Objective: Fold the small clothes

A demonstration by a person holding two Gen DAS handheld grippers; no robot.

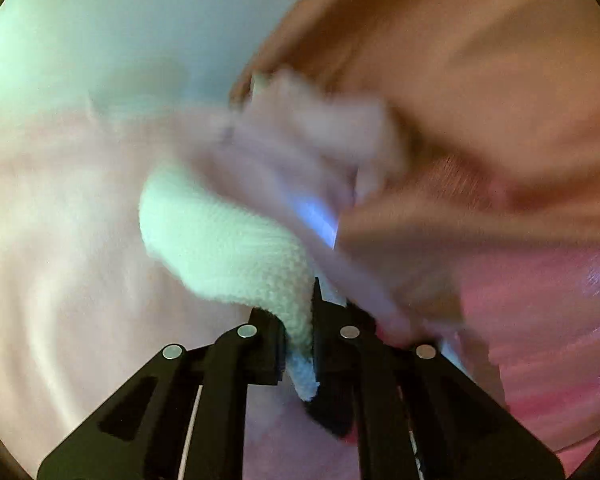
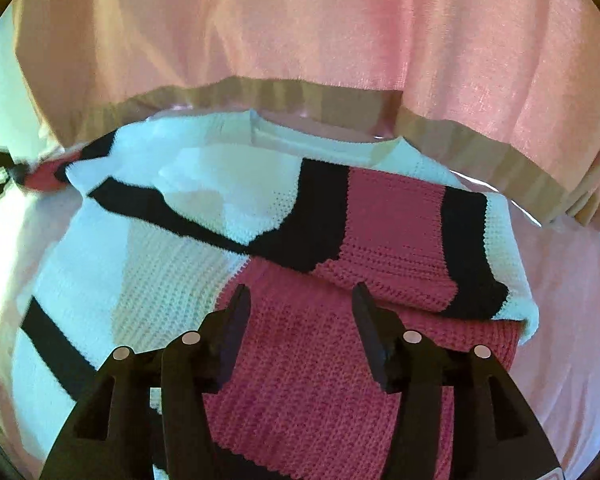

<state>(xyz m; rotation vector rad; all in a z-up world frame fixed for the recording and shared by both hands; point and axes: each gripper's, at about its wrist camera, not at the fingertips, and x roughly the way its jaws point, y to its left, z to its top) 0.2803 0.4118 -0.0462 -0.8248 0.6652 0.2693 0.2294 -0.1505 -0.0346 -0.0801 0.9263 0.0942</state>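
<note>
A knitted sweater (image 2: pixel 300 216) in white, black and dark pink blocks lies partly folded on a pale pink cloth. In the right wrist view my right gripper (image 2: pixel 300 296) hovers just above its pink panel, jaws apart, nothing between them. In the left wrist view my left gripper (image 1: pixel 300 312) is shut on a white knitted edge of the sweater (image 1: pixel 220 248), which hangs lifted and curls away to the upper left. That view is heavily blurred. At the far left edge of the right wrist view the sweater's red and black corner (image 2: pixel 48 176) rises.
The pale pink cloth (image 2: pixel 572 320) covers the surface around the sweater. A tan ribbed band (image 2: pixel 480 148) and pink fabric (image 2: pixel 300 20) of a person's clothing hang close behind the sweater. In the left wrist view this clothing (image 1: pixel 480 80) fills the upper right.
</note>
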